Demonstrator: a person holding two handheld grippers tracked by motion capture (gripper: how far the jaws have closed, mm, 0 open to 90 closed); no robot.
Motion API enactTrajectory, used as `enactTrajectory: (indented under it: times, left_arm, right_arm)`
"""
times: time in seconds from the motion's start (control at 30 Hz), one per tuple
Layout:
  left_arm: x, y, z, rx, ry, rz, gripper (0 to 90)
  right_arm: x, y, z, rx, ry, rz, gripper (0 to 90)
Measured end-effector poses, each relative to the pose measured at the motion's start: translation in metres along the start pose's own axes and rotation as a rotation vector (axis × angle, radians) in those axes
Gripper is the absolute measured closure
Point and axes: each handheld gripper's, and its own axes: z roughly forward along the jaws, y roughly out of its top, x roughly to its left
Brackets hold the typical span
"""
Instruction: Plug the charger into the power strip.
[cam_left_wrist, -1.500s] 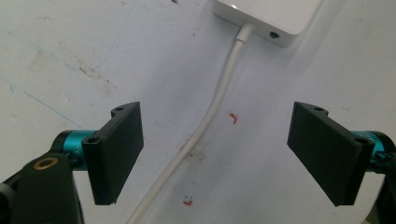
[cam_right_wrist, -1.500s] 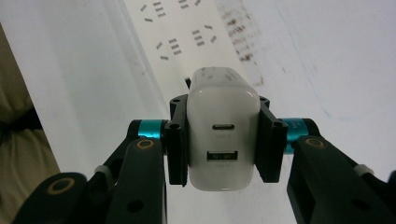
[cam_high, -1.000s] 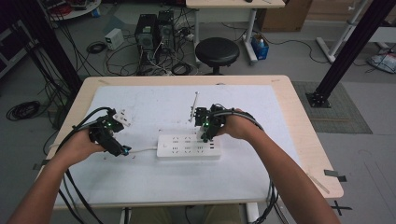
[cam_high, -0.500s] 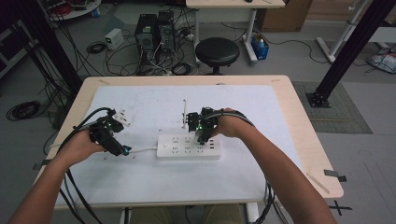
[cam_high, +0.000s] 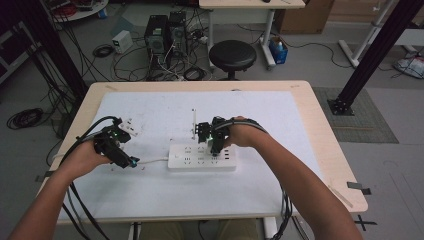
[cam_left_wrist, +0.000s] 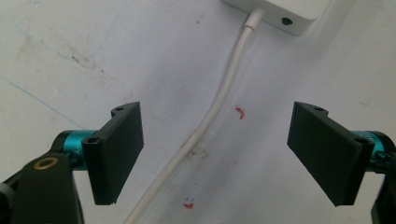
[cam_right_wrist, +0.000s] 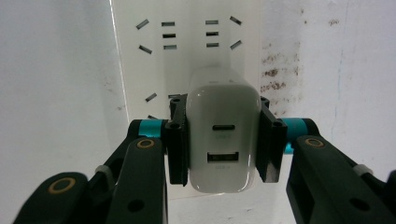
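Tabletop (cam_high: 280, 110) carries the white power strip (cam_high: 202, 157) at its middle, the landmark here. Over the strip's right half the right claw (cam_right_wrist: 223, 140) is clamped on a white charger (cam_right_wrist: 223, 135), held above a socket. Lower it squarely so the prongs meet the slots. Left of the strip, the left claw (cam_left_wrist: 219, 154) stands apart astride the strip's cable (cam_left_wrist: 212, 121); closing there would steady the strip.

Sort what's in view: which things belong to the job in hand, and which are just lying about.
In the job:
- charger, gripped by the right claw
- power strip
- its cord, between the open jaws of the left claw

Lying about:
- stool
- computer towers
- floor cables
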Motion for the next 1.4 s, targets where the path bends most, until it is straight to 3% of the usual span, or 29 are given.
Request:
enactTrajectory:
  times: [0.13, 0.17, 0.37, 0.5, 0.77, 0.9, 1.1, 1.17, 1.27, 1.33, 1.4]
  left_arm:
    - [-0.002, 0.0, 0.003, -0.011, -0.007, -0.019, 18.5]
    - [-0.001, 0.0, 0.003, 0.006, -0.006, 0.002, 18.5]
    - [-0.001, -0.001, 0.003, 0.004, -0.01, -0.007, 18.5]
    - [0.0, -0.001, 0.002, -0.002, -0.007, -0.013, 18.5]
    - [-0.001, -0.001, 0.006, 0.001, -0.016, -0.017, 18.5]
    - [-0.002, -0.001, 0.007, -0.01, -0.016, -0.023, 18.5]
    - [0.001, -0.001, 0.01, -0.008, -0.023, -0.015, 18.5]
    - [0.001, 0.0, 0.009, -0.026, -0.025, -0.023, 18.5]
    - [0.002, 0.001, 0.009, -0.03, -0.023, -0.02, 18.5]
    - [0.002, 0.001, 0.009, -0.043, -0.021, -0.029, 18.5]
    - [0.002, 0.001, 0.008, -0.045, -0.02, -0.027, 18.5]
  right_arm:
    - [-0.003, 0.002, 0.0, 0.015, 0.018, 0.016, 62.7]
    - [-0.004, 0.003, 0.001, 0.014, 0.02, 0.002, 62.7]
    - [-0.003, 0.016, 0.006, 0.09, 0.016, -0.034, 62.8]
    - [-0.003, 0.017, 0.007, 0.101, 0.017, -0.033, 62.7]
    - [-0.005, 0.008, 0.009, 0.021, 0.029, -0.005, 62.6]
    - [-0.004, 0.005, 0.009, 0.006, 0.033, 0.016, 62.4]
    - [-0.006, -0.002, 0.01, -0.051, 0.04, 0.011, 60.8]
    - [-0.008, -0.005, 0.009, -0.08, 0.038, 0.044, 41.4]
    - [-0.015, -0.013, -0.001, -0.184, 0.045, 0.168, 23.0]
    - [-0.019, -0.02, -0.007, -0.245, 0.039, 0.201, 20.1]
    - [-0.018, -0.025, -0.013, -0.25, 0.012, 0.245, 19.8]
